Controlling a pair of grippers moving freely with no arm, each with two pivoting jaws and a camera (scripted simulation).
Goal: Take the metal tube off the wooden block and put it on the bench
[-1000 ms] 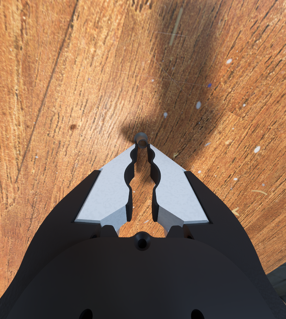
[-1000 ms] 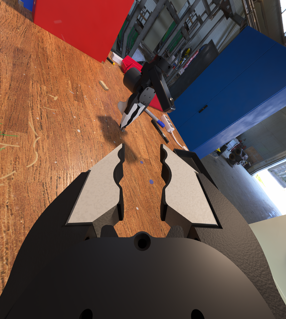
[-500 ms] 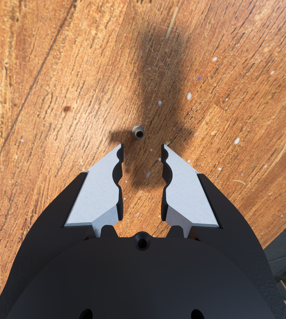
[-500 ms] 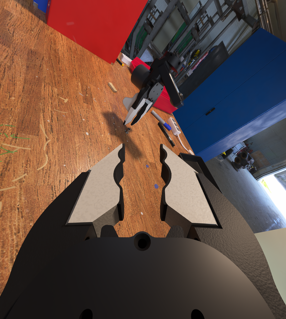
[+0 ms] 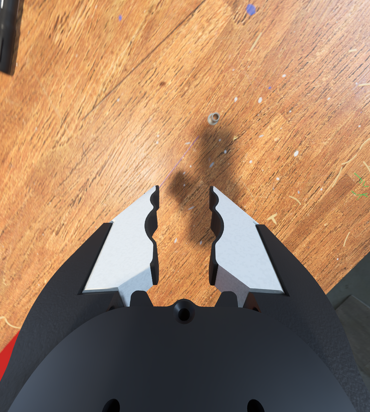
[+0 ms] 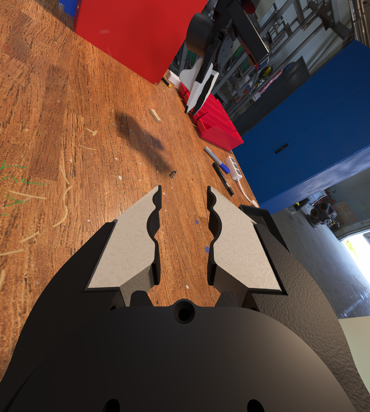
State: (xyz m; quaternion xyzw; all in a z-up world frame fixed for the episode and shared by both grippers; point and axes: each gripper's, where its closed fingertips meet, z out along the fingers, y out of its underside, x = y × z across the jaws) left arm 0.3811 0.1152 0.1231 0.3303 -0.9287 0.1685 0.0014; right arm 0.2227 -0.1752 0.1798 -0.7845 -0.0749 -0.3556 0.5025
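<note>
Left wrist view shows the metal tube (image 5: 213, 118) lying on the bare wood of the bench (image 5: 90, 156), ahead of my left tool (image 5: 183, 189), whose fingers stand apart with nothing between them and well clear of the tube. In the right wrist view the tube (image 6: 172, 173) lies on the bench near a black marker (image 6: 223, 178) and a blue-capped pen (image 6: 216, 159), with red bins (image 6: 215, 124) farther off. My right tool (image 6: 183, 189) is spread apart too and holds nothing, while the left tool (image 6: 194, 110) hangs above the bench by the bins.
</note>
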